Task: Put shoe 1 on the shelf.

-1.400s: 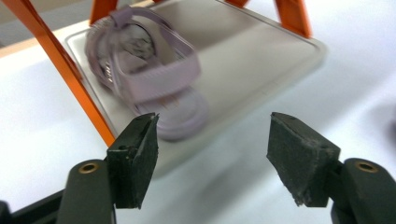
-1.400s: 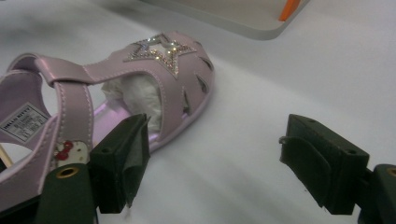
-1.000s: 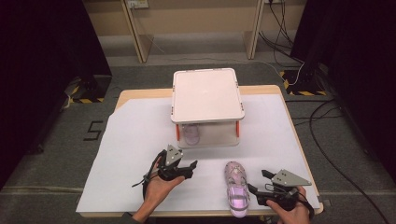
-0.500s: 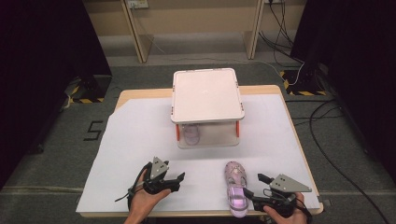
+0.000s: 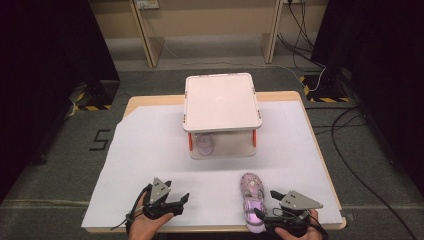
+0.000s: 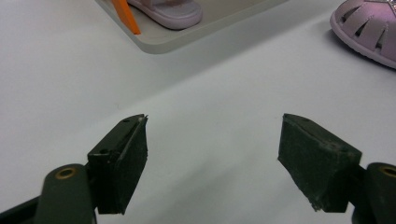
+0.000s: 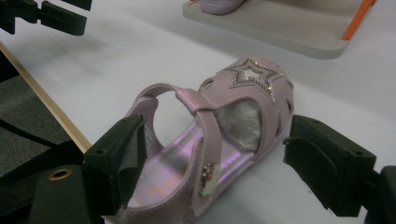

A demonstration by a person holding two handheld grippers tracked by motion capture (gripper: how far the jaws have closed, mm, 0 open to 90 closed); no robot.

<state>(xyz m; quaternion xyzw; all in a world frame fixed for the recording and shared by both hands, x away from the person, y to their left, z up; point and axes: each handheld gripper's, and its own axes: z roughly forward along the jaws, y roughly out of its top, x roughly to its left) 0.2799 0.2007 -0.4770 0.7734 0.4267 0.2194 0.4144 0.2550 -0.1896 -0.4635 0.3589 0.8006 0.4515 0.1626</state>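
On the floor left of the table you can read a black "5" (image 5: 99, 140). Your left gripper (image 5: 177, 202) sits near the front edge of the white paper sheet (image 5: 150, 150), its jaws spread wide with nothing between them; they have just been opening. Behind it, the two-tier shelf (image 5: 222, 102) holds one lilac sandal (image 5: 204, 143) on its lower tray. The second lilac sandal (image 7: 210, 140), with a glittery star on its toe, lies at front right, between the parted jaws of your right gripper (image 7: 210, 163); I can't tell whether the pads touch it.
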